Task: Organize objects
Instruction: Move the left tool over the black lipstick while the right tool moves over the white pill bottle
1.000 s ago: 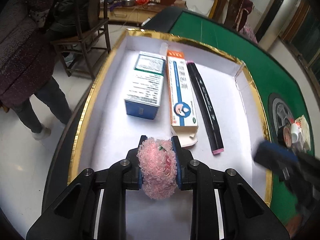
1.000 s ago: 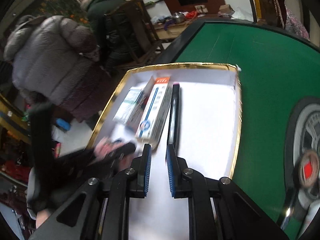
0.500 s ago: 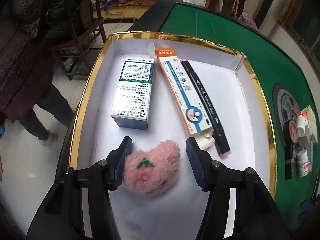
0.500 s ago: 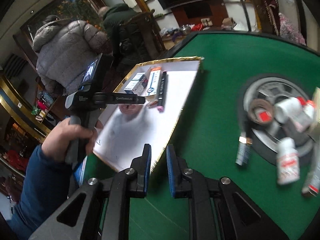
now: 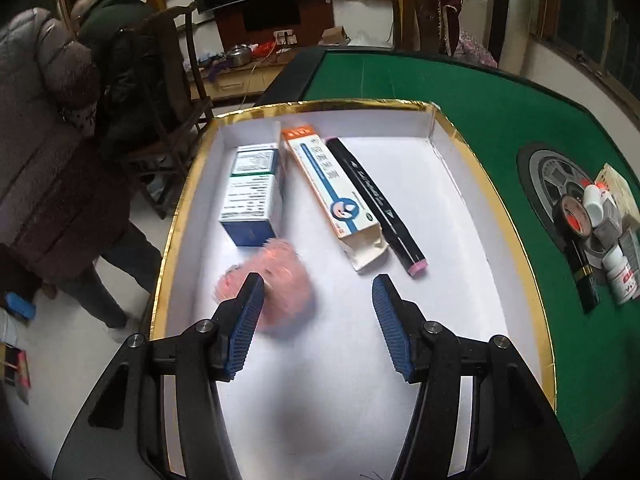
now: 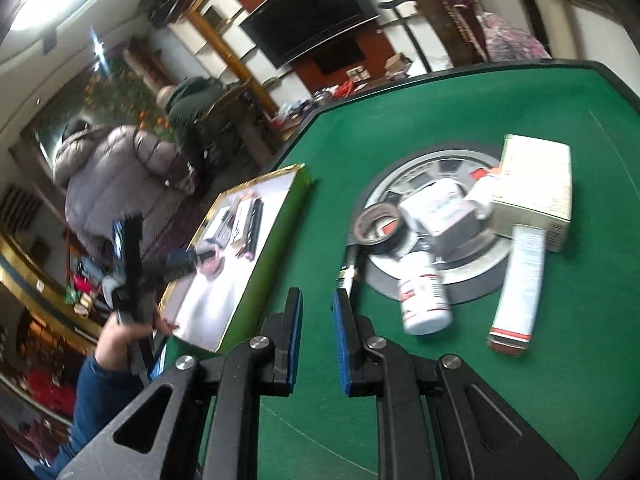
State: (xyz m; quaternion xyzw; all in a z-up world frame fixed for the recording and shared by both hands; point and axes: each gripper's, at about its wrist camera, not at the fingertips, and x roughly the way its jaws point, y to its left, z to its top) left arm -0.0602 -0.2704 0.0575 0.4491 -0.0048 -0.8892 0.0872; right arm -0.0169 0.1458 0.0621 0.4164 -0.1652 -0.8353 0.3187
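Note:
A white tray with a gold rim (image 5: 496,216) holds a blue and white box (image 5: 252,196), an orange and white box (image 5: 332,184), a black marker (image 5: 376,204) and a pink fluffy ball (image 5: 276,280). My left gripper (image 5: 316,292) is wide open above the tray, with the ball lying free by its left finger. My right gripper (image 6: 316,308) has a narrow gap between its jaws and holds nothing, over the green table near a black pen (image 6: 350,264), a tape roll (image 6: 378,224) and a white bottle (image 6: 424,300).
A pile on the round centre disc (image 6: 472,276) includes a cream box (image 6: 532,188), a long white and red box (image 6: 518,288) and a white packet (image 6: 440,204). The same pile shows in the left wrist view (image 5: 600,232). People and chairs stand beyond the table's left edge.
My left gripper opened, let go of the pink ball in the tray and pulled back. My right gripper swung from the tray to the pile at the table's centre.

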